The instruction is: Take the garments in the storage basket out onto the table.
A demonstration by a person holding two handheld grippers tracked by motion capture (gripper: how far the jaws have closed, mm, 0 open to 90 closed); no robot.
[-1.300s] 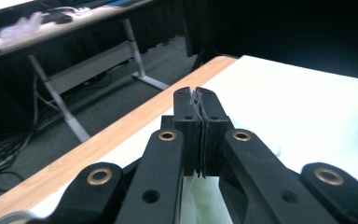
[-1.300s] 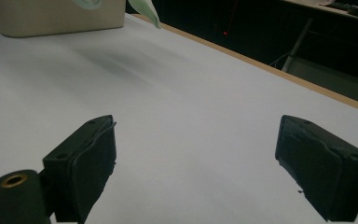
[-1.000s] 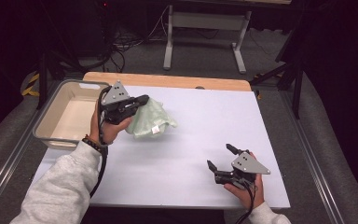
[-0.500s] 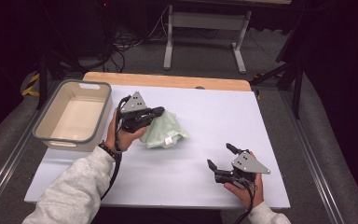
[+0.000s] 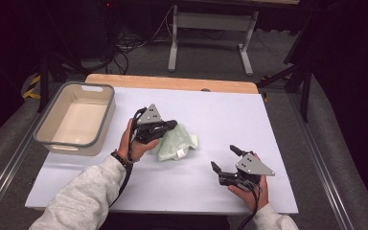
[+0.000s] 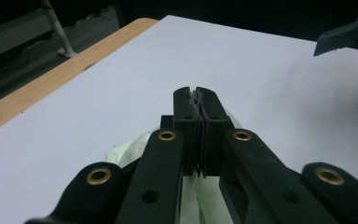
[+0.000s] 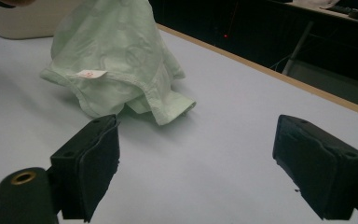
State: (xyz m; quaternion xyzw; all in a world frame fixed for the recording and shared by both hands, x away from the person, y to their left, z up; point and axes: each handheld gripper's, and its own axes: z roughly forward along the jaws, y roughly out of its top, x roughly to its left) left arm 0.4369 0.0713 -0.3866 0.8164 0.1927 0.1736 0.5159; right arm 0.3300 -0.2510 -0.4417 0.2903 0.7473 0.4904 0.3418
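Dark floor, trailing cables and the legs of a metal stand surround a white worktop (image 5: 278, 120) with a strip of bare wood along its far edge. Near the far left corner sits a beige tub (image 5: 103, 122) with a grey rim, and nothing lies in it. Toward the middle of the worktop, somewhat left of centre, the left tool (image 5: 171, 126) is clenched on a pale green garment (image 5: 177, 143); the left gripper view shows its two black jaws pressed together with a thin fold of the cloth pinched between them, while the rest of the fabric (image 6: 130, 151) hangs below. Most of the garment is bunched and draped, its lower folds and a cuffed sleeve end resting on the surface, a small white label (image 7: 89, 73) facing the near edge. The right tool (image 5: 224, 159) rests toward the near right corner, held low in the person's hand, its jaws spread wide and grasping nothing, aimed at the cloth but apart from it. My reading is that the work is at an early stage: the garment is out on the worktop but crumpled, and spreading it flat, most likely with the right tool taking a second hold, is all yet to come
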